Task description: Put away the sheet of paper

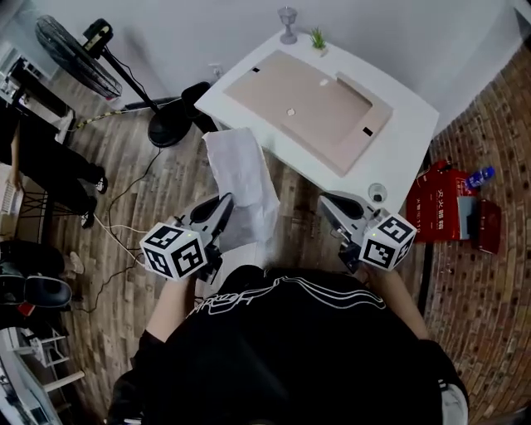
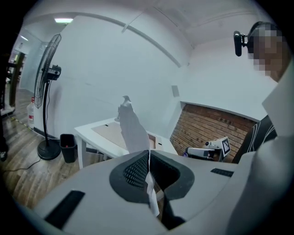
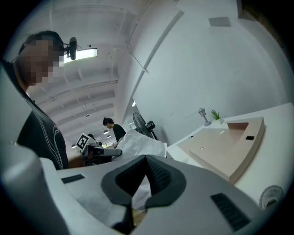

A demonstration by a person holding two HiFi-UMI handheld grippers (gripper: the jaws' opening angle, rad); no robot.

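Observation:
The white, crumpled sheet of paper (image 1: 241,178) hangs in the air over the wooden floor, in front of the white table (image 1: 406,141). My left gripper (image 1: 222,206) is shut on the sheet's near edge. In the left gripper view the paper (image 2: 131,128) stands up from between the closed jaws of the gripper (image 2: 149,158). My right gripper (image 1: 325,202) is off to the right of the sheet, apart from it, jaws together and empty. In the right gripper view its tips (image 3: 146,158) meet, and the paper (image 3: 142,144) shows behind them.
A tan board (image 1: 311,104) covers most of the table, with a small plant (image 1: 319,39) and a goblet-shaped stand (image 1: 288,23) at the far corner. A floor fan (image 1: 79,58) and cables are on the left, a red box (image 1: 452,203) on the right, and another person (image 1: 50,166) far left.

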